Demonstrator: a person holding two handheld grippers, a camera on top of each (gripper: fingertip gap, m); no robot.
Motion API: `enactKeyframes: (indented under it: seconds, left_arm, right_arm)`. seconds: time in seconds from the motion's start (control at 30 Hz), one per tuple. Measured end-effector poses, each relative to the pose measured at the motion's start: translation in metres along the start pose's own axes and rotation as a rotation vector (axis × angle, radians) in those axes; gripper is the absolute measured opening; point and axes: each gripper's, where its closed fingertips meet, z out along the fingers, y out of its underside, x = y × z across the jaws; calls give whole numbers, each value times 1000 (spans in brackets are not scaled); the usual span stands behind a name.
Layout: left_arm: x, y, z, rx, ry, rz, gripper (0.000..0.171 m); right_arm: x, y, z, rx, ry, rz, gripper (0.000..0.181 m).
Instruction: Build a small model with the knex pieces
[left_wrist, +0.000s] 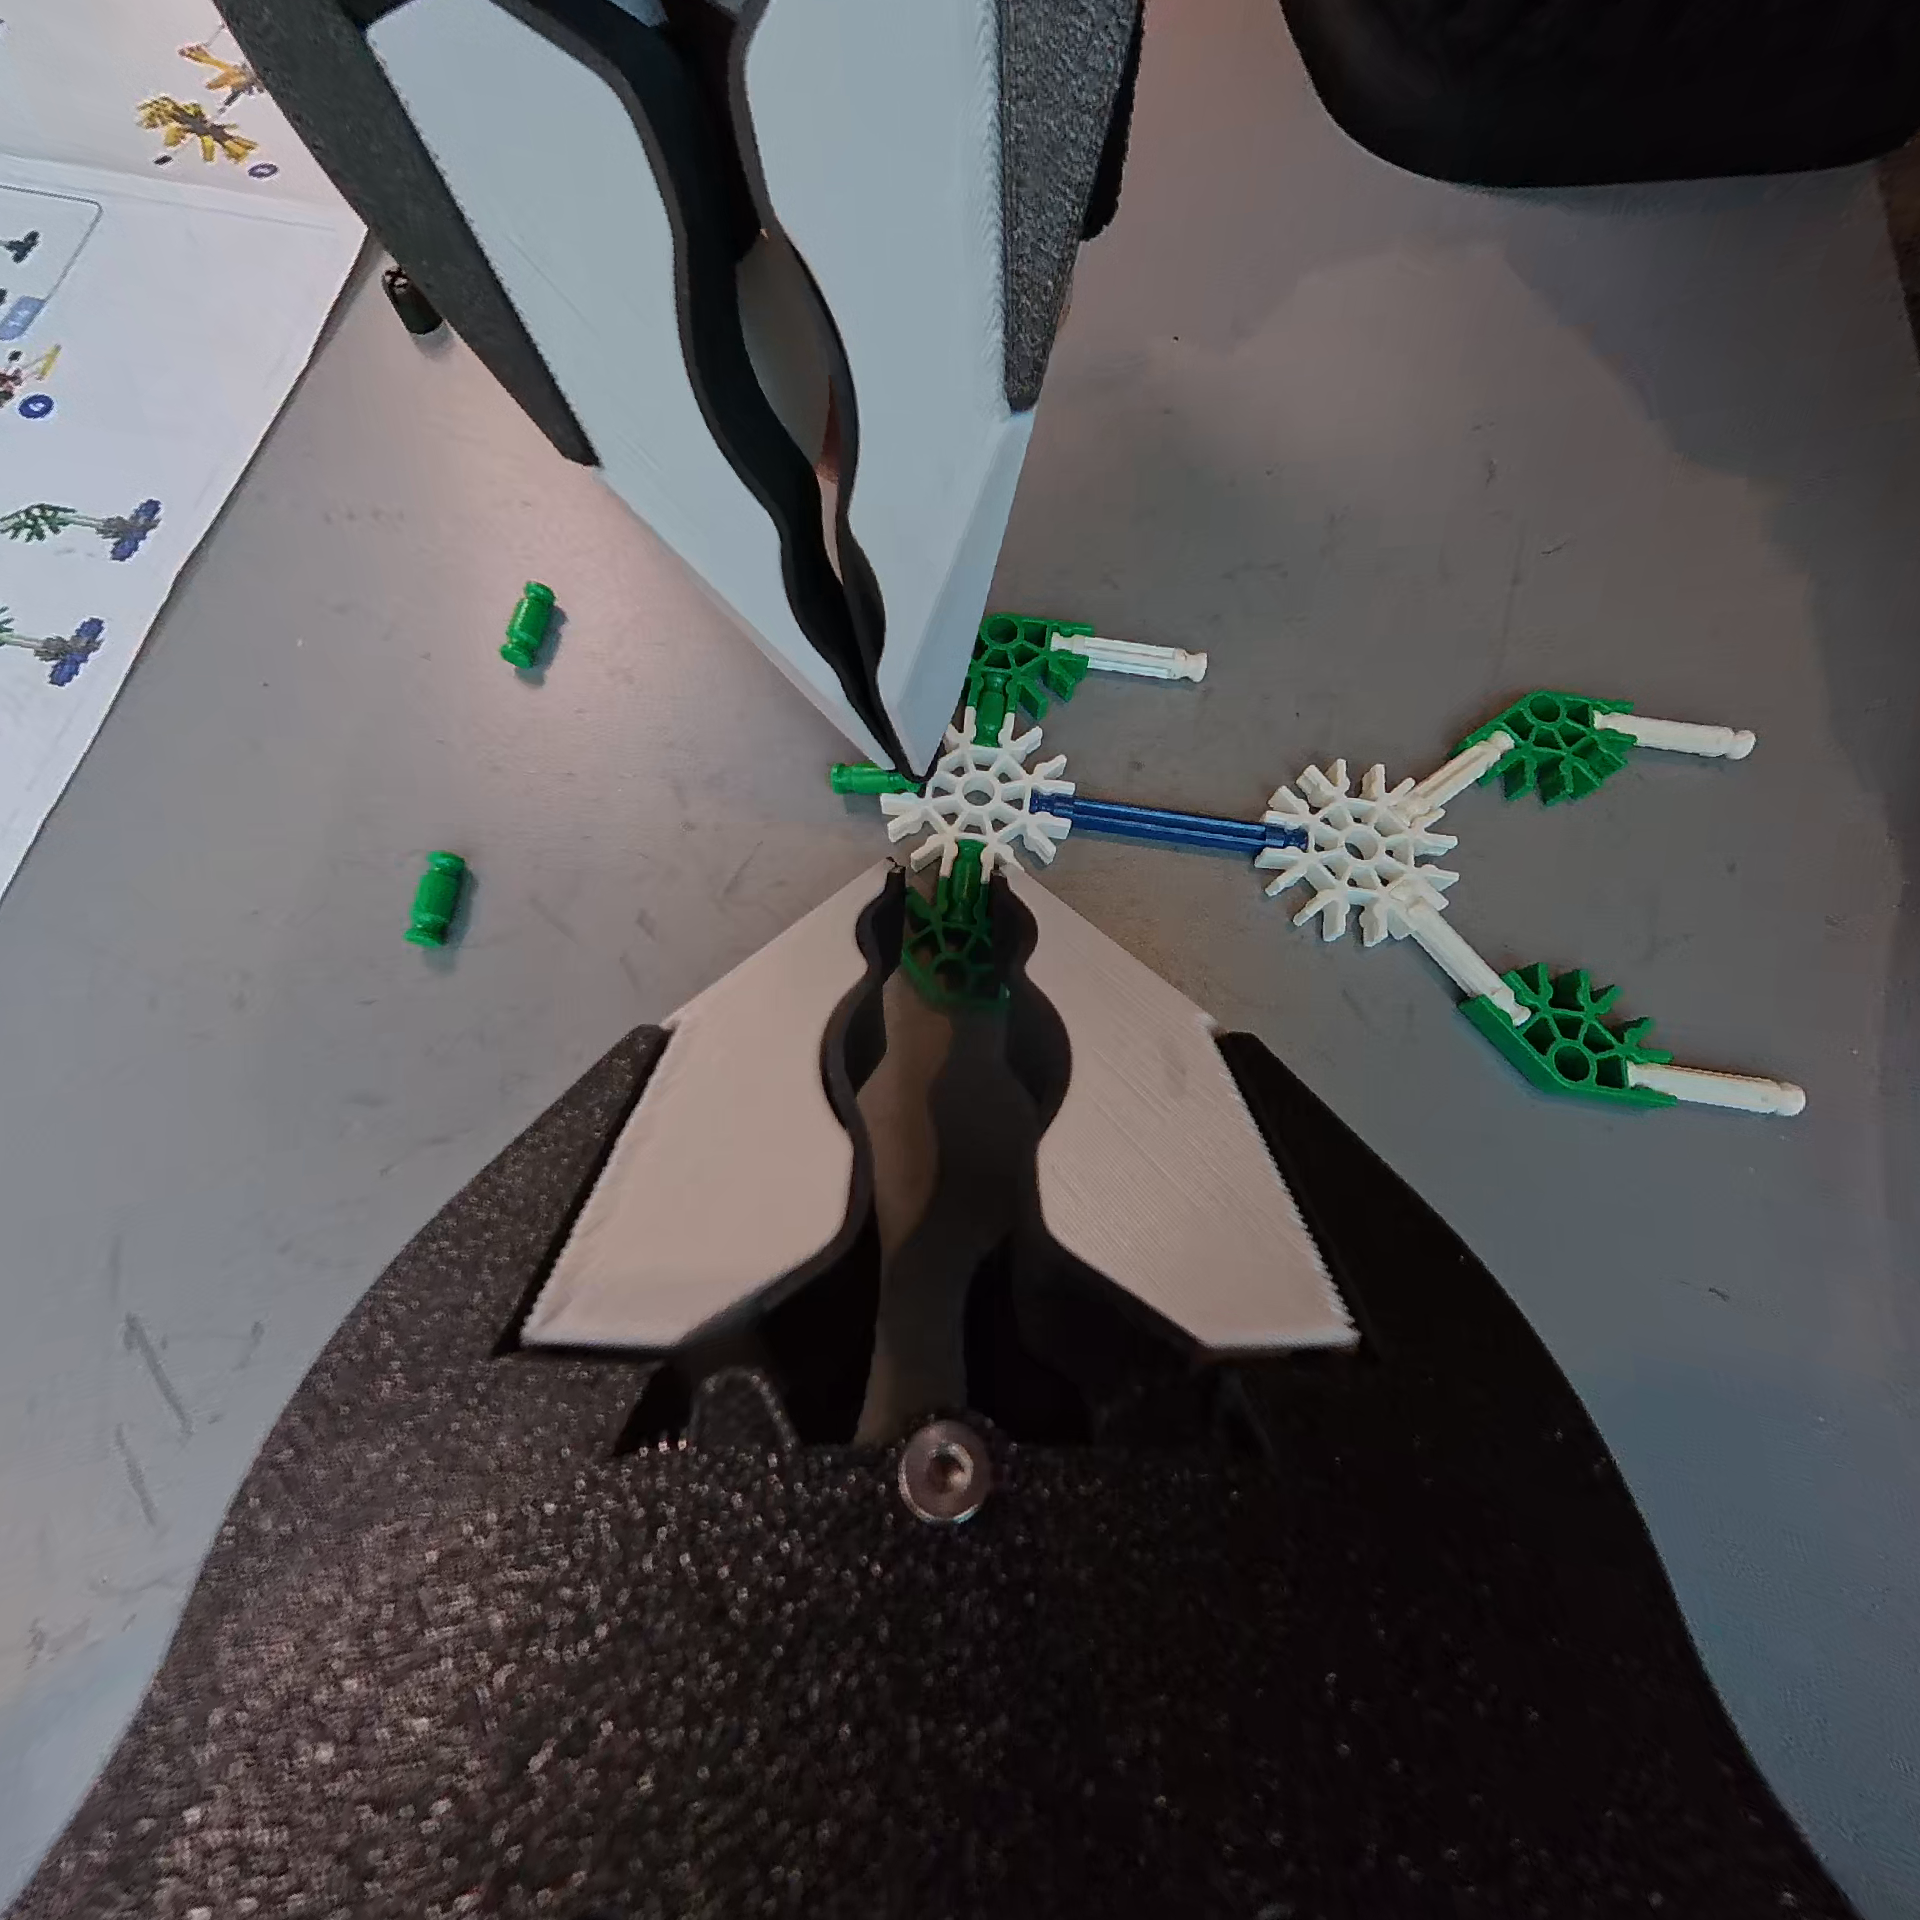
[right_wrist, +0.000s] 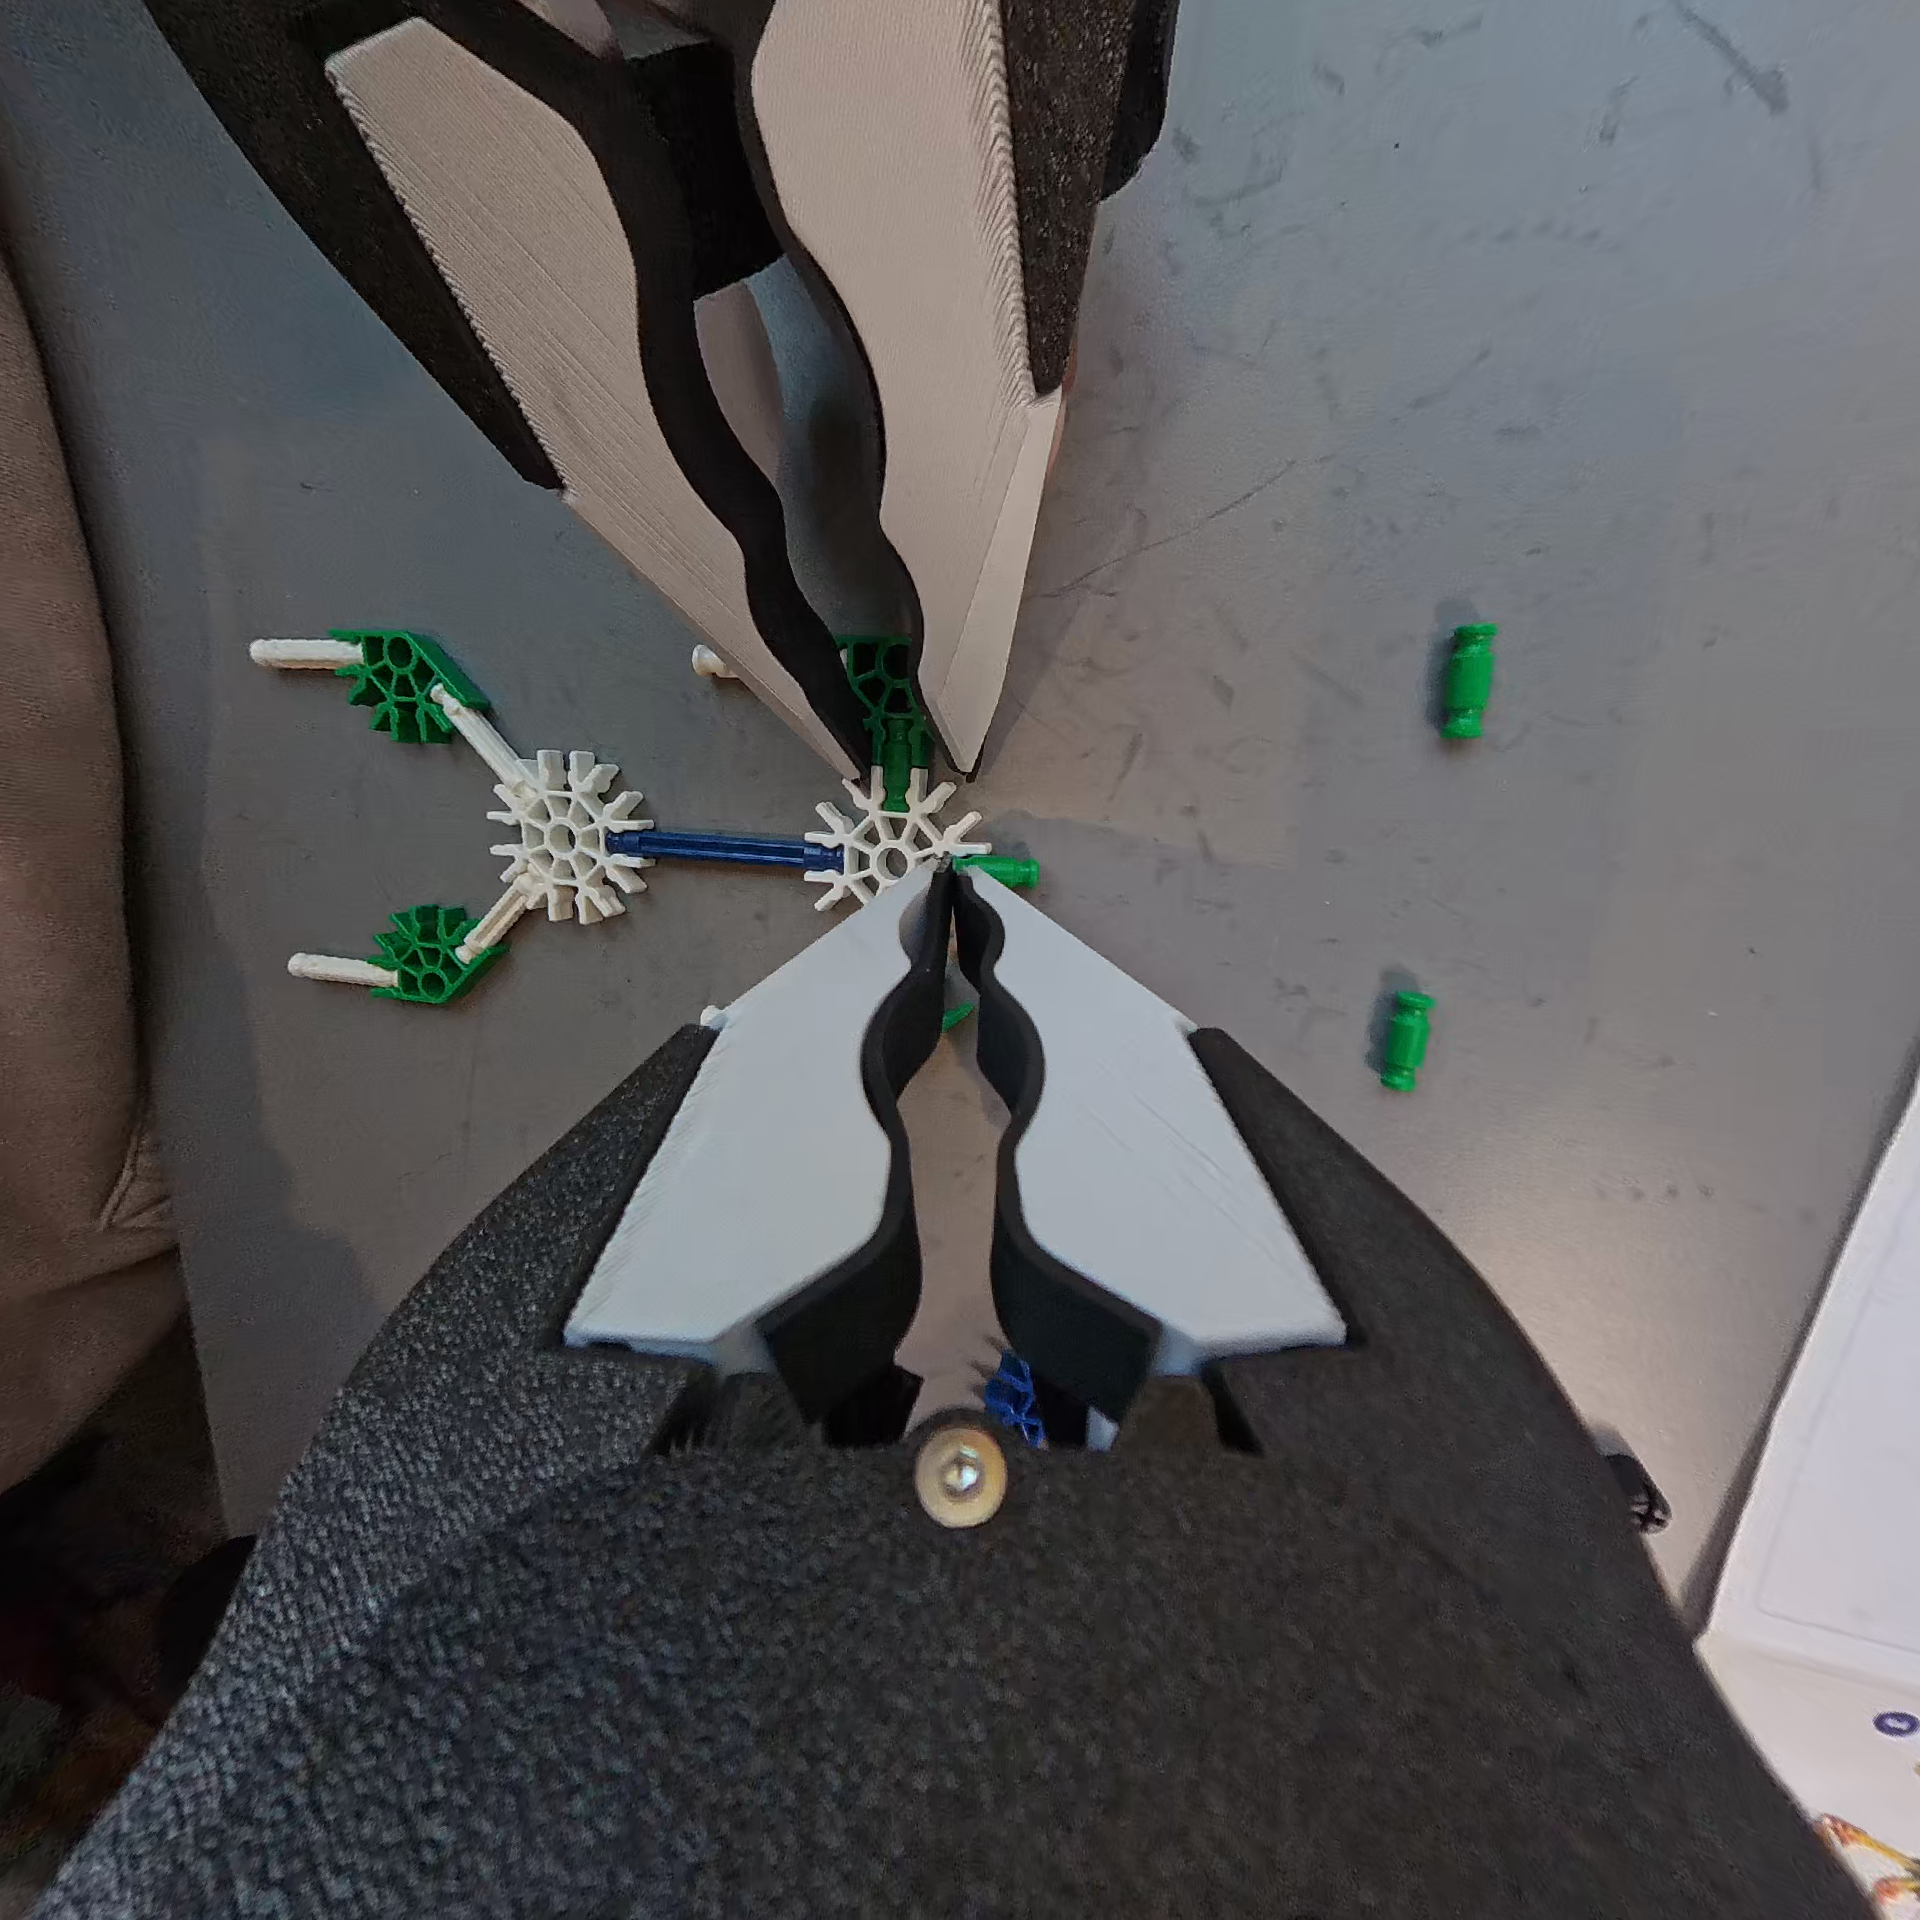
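Note:
A toy assembly lies on the grey table (left_wrist: 1351, 436). Two white snowflake connectors (left_wrist: 979, 798) (left_wrist: 1359, 850) are joined by a blue rod (left_wrist: 1164, 823). My left gripper (left_wrist: 951, 878) is shut on a green connector (left_wrist: 951, 945) plugged into the near snowflake. It also shows in the right wrist view (right_wrist: 914, 771), on that connector (right_wrist: 883, 681). My right gripper (right_wrist: 951, 878) is shut on a short green rod (right_wrist: 997, 868) at the snowflake's (right_wrist: 891, 847) edge. In the left wrist view it (left_wrist: 914, 774) comes from above, with the rod (left_wrist: 862, 777) sticking out.
Two loose short green rods (left_wrist: 532, 623) (left_wrist: 436, 899) lie left of the assembly. A printed instruction sheet (left_wrist: 125, 436) covers the table's left side. Green connectors with white rods (left_wrist: 1548, 743) (left_wrist: 1569, 1044) branch from the far snowflake. A black object (left_wrist: 1579, 83) sits at top right. Both grippers' tips are close together, under 4 cm apart.

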Motion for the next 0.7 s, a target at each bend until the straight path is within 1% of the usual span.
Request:
enactKeyframes:
  seconds: [0.17, 0.3, 0.6, 0.7]
  left_arm:
    - [0, 0, 0, -1, 2, -4, 15]
    - [1, 1, 0, -3, 4, -3, 15]
    - [3, 1, 1, -5, 16, -4, 13]
    - [4, 1, 1, -5, 15, -2, 13]
  right_arm:
    - [-1, 1, 1, -22, 24, -2, 0]
    - [-1, 1, 2, -30, 14, 24, 0]
    - [-1, 0, 3, -135, -1, 41, 0]
    - [-2, 1, 4, -164, -21, 82, 0]
